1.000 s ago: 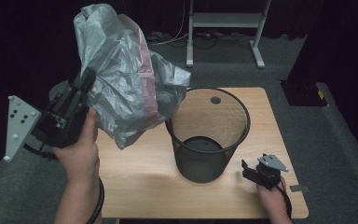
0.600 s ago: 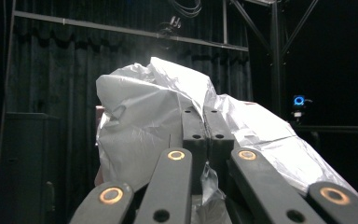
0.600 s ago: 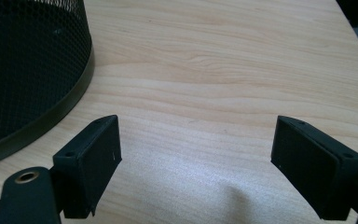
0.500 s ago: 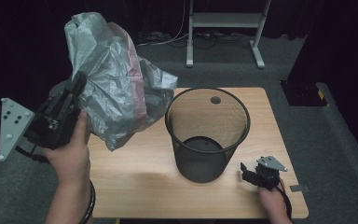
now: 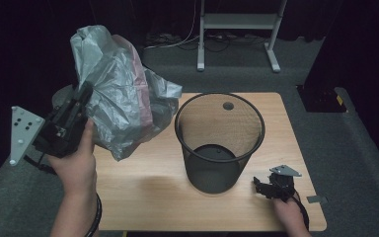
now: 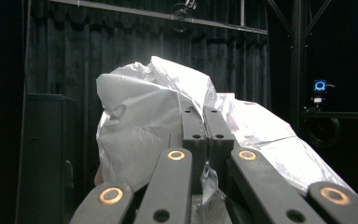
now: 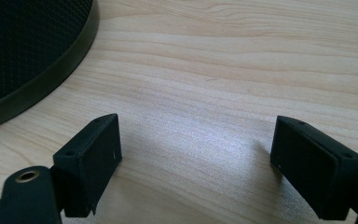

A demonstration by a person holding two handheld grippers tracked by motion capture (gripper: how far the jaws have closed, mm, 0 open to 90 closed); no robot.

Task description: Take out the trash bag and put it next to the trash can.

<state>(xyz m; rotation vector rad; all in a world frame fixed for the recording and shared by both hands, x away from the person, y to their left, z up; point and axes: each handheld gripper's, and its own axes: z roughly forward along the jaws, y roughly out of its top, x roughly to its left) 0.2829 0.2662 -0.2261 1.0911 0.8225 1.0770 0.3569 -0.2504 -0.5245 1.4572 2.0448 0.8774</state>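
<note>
Grey plastic bin liner (image 5: 121,106) clamped in left tongs (image 6: 206,128), aloft beyond the bench's (image 5: 143,197) left edge, beside wire-mesh wastebasket (image 5: 219,143) mid-bench. Right tongs (image 7: 196,154) apart, empty, near front right corner. Step judged: lining the basket; next, liner mouth opened over rim.

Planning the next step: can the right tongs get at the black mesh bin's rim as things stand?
Probably yes. The right tongs rest open on the light wooden table beside the black mesh wastebasket, nothing between them; the grey plastic bag is held off to its far side.
</note>
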